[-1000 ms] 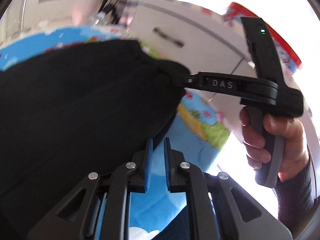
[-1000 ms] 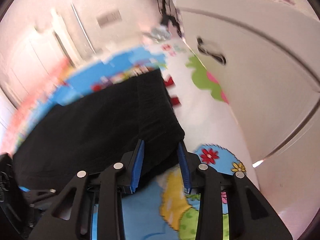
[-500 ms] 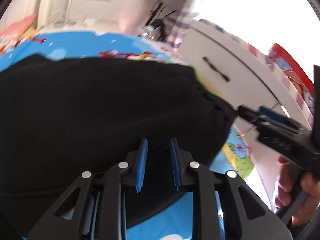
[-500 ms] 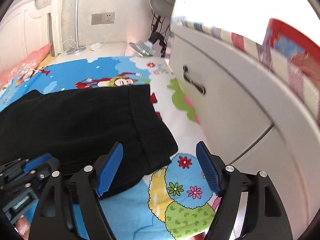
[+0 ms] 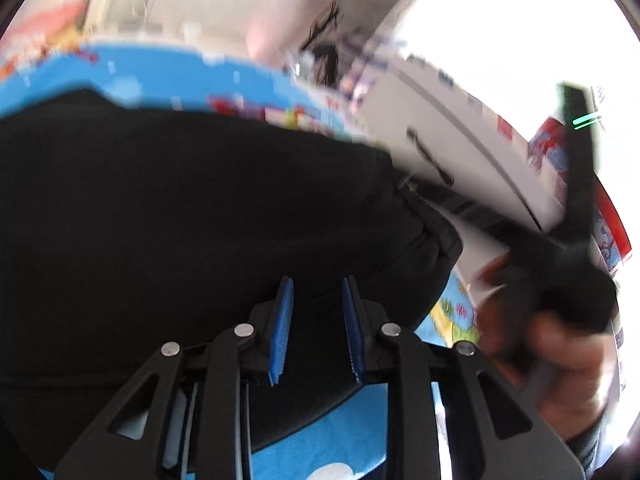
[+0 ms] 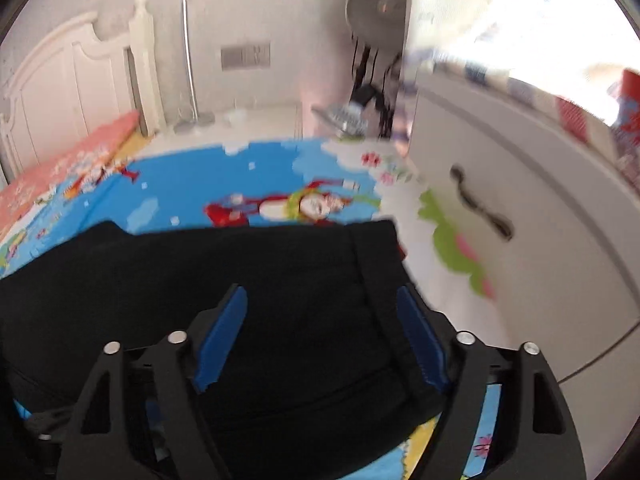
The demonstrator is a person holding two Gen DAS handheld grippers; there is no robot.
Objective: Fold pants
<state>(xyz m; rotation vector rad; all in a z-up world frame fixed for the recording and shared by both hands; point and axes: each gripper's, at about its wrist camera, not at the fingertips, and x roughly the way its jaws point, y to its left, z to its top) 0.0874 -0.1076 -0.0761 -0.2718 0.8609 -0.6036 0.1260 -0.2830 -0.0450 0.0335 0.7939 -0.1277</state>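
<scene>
Black pants (image 6: 224,280) lie folded flat on a cartoon-print play mat (image 6: 224,176), their right edge close to a white cabinet (image 6: 532,184) with a dark handle; a fan (image 6: 378,4) and a white headboard (image 6: 68,76) stand beyond. Left gripper (image 5: 316,296), jaws just eased a little apart, hovers over the near hem with nothing pinched. Right gripper (image 6: 324,304), jaws just sprung wide and slightly narrowing, straddles the cloth's right side without gripping; a hand (image 5: 560,352) holds it, blurred.
</scene>
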